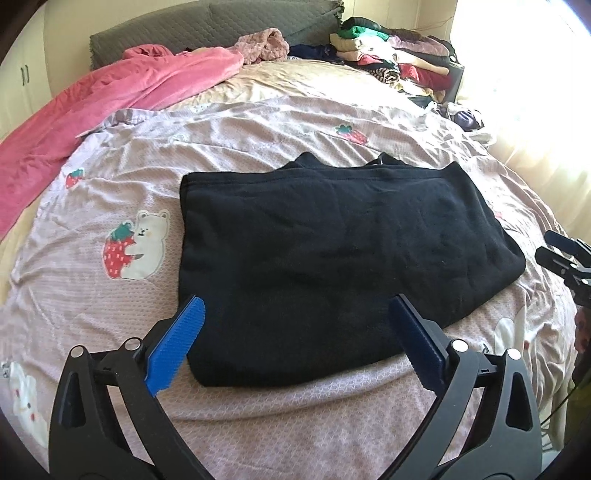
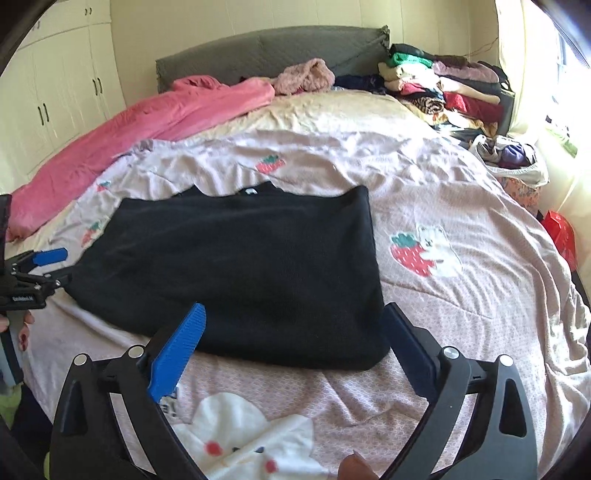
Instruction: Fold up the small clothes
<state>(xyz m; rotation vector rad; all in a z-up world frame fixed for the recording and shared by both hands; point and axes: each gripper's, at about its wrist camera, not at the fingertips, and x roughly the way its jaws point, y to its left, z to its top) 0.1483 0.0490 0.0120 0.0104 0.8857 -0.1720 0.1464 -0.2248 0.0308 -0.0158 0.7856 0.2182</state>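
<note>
A wide bed (image 1: 258, 424) under a pale pink quilted cover printed with strawberries and white bears fills both views. A long rose-pink plush blanket (image 1: 110, 96) trails along its far left side, and a mixed heap of folded and loose clothes (image 1: 399, 55) sits at the far right corner by the grey padded headboard (image 1: 207, 29).

In the middle lies the black fleece garment (image 1: 332, 251), folded into a flat, roughly rectangular block with its neckline poking out at the far edge; a small pale label shows there in the right wrist view, though blur makes that uncertain.

The left hand-held gripper (image 1: 295, 339) stands released, blue pads spread wide above the near edge of the garment, gripping nothing. The right hand-held gripper (image 2: 295, 343) is likewise released over the near right corner, empty.

The risks from here, as I judge them: the fleece is thick and springy, so a further fold may pop open. A pad pinching only the top layer would drag it and skew the stack. The soft, rumpled cover could also get caught along with the garment.
</note>
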